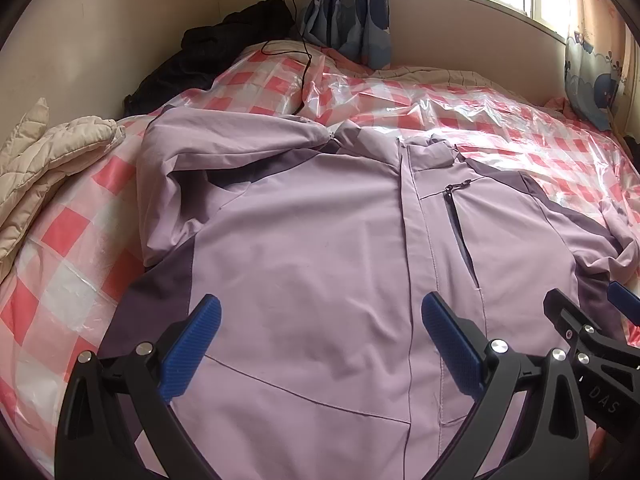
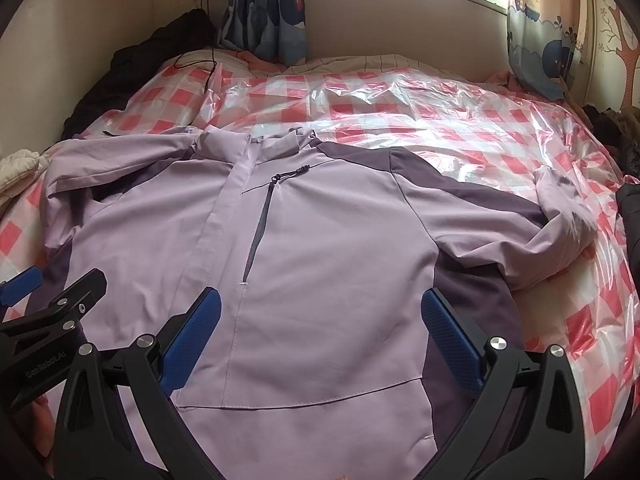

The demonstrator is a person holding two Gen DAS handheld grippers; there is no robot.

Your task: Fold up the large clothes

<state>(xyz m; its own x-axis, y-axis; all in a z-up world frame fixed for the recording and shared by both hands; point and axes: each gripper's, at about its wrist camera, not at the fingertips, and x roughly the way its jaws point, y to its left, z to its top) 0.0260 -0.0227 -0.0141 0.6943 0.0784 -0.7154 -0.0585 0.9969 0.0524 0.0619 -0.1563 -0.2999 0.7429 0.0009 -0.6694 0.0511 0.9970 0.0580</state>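
Left wrist view: one lilac jacket (image 1: 304, 248) lies front-up and spread across the bed (image 1: 72, 240), which is covered with a pink-checked plastic sheet. The left gripper (image 1: 320, 332) hovers over the jacket's lower front with its fingers (image 1: 192, 344) spread wide and nothing between them. The jacket's near sleeve (image 1: 208, 152) is bunched up toward the collar. One cream quilted garment (image 1: 44, 160) sits at the bed's edge and one dark garment (image 1: 224, 44) lies piled near the wall. The right gripper (image 1: 592, 312) shows at the frame edge.

Right wrist view: the same jacket (image 2: 320, 232), its other sleeve (image 2: 560, 216) bent and crumpled out to the side. The right gripper (image 2: 320, 332) hangs above the hem area, fingers (image 2: 448, 340) likewise parted and empty. The left gripper (image 2: 52, 292) peeks in at the frame's edge.

Judging by its look, the jacket is a thin, soft shell fabric, light and limp, likely to slide on the slick plastic sheet. The cuffs, shoulder seams and hem corners seem the best holds, since doubled fabric there should pinch firmly. Count: one jacket, two sleeves, two grippers.
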